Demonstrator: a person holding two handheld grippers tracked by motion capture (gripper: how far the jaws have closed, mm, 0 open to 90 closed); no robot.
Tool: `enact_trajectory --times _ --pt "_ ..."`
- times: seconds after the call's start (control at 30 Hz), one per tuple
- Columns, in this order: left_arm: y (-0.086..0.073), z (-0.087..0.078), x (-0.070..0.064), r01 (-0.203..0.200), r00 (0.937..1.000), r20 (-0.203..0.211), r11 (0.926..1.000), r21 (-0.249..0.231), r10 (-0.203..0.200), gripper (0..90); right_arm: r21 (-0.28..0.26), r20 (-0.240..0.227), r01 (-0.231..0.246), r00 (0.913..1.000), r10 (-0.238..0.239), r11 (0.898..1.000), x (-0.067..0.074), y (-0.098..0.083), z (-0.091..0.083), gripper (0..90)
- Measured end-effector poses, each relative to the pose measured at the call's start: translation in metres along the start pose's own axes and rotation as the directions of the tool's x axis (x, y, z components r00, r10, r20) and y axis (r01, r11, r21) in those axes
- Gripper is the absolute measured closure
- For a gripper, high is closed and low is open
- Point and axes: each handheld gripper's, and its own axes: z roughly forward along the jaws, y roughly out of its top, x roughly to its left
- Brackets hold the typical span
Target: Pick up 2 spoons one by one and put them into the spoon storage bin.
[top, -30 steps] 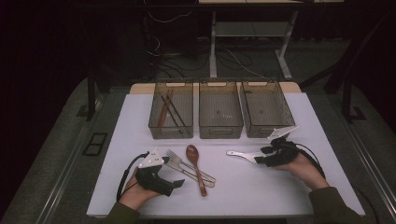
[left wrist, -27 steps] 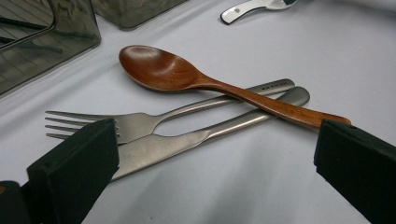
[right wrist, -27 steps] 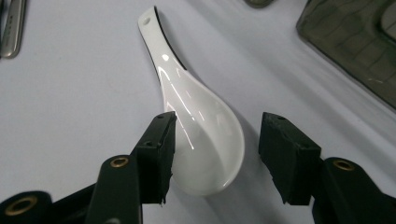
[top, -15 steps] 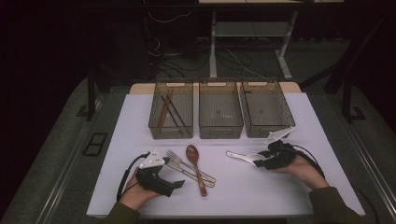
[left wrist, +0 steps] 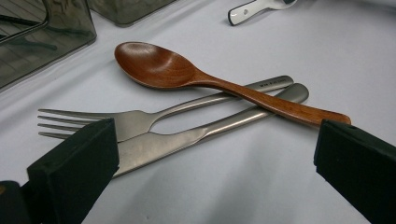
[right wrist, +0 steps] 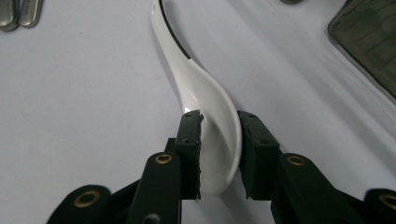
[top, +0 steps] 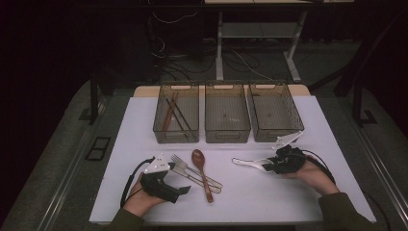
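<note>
The white ceramic soup spoon point(right wrist: 205, 116), lying on the white counter point(top: 269, 202) just before the right-hand bin, was being gripped: the right tongs point(right wrist: 219, 154) had just been closing and were pressed on its bowl. A lift toward a bin was judged due next. The left tongs point(left wrist: 210, 158) were held wide, empty. Counted: three smoky plastic bins point(top: 227, 118), one wooden spoon point(left wrist: 196, 79), one steel fork point(left wrist: 140, 119), one steel knife point(left wrist: 205, 133).

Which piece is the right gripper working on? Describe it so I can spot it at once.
On the white table, look in front of the rightmost of the three bins. There lies a white ceramic soup spoon, its bowl between the jaws of the right gripper. It is the sole white utensil; the others are wood or metal.
</note>
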Motion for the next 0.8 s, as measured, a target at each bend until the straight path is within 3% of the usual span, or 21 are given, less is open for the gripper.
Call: enact_trajectory --times 0.33,0.67,0.8 --pt "0.0 0.0001 -0.0001 -0.001 1.0 0.003 1.0 0.0 0.001 0.0 -0.013 -0.023 -0.006 0.9997 0.006 1.0 -0.0013 -0.0006 -0.0037 80.8" --pt "-0.0003 -0.0001 0.0001 -0.004 1.0 0.005 1.0 0.0 0.004 0.0 -0.014 -0.018 -0.008 0.9998 0.008 1.0 -0.0005 0.0011 -0.0048 81.7" --pt "-0.0004 -0.0002 0.0 -0.005 1.0 0.005 1.0 -0.001 0.005 0.0 -0.043 -0.015 -0.013 0.9998 0.012 0.999 -0.0013 0.0027 -0.0086 81.9"
